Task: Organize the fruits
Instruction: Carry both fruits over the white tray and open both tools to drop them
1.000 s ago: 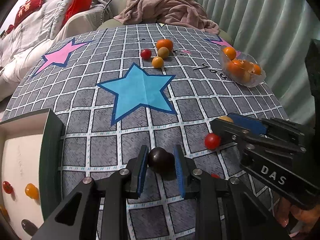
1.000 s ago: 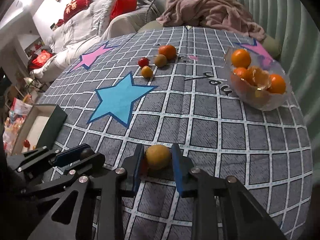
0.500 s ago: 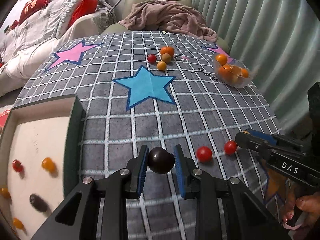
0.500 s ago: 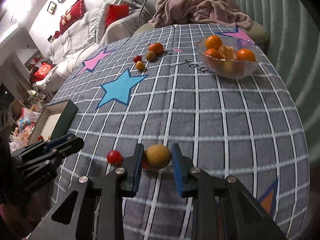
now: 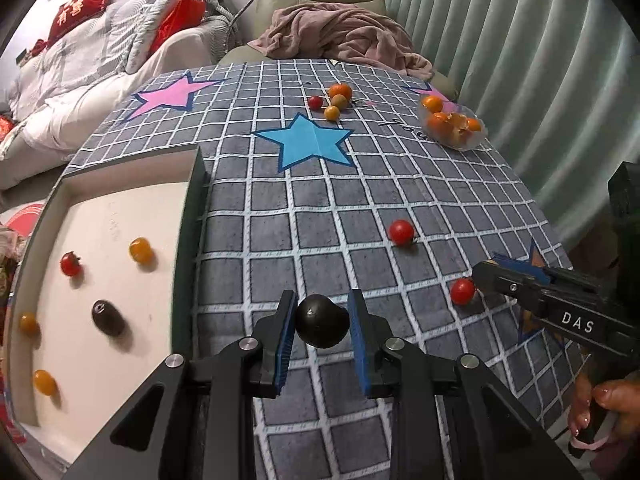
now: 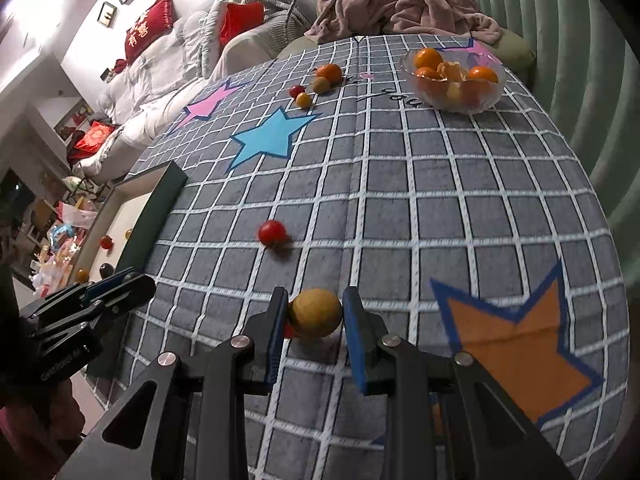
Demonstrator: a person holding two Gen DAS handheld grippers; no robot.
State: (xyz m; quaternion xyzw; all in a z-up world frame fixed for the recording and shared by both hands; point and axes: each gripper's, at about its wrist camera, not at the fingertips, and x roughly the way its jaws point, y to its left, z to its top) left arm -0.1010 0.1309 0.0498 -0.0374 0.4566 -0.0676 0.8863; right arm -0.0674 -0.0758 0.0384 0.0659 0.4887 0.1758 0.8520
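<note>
Carry step. Left gripper (image 5: 322,322) clamps dark fruit (image 5: 322,326) above table (image 5: 320,216), beside tray (image 5: 196,216); right gripper (image 6: 316,316) clamps yellow fruit (image 6: 316,312). Next, likely: swing over tray, release.

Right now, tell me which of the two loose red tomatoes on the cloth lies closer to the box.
The upper red tomato, alone on the grid toward the box. The other sits by the right hand-held gripper.

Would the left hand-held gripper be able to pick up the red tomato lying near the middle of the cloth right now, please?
Probably not yet: the left hand-held gripper is already shut on a dark fruit. Nothing blocks the red tomato.
</note>
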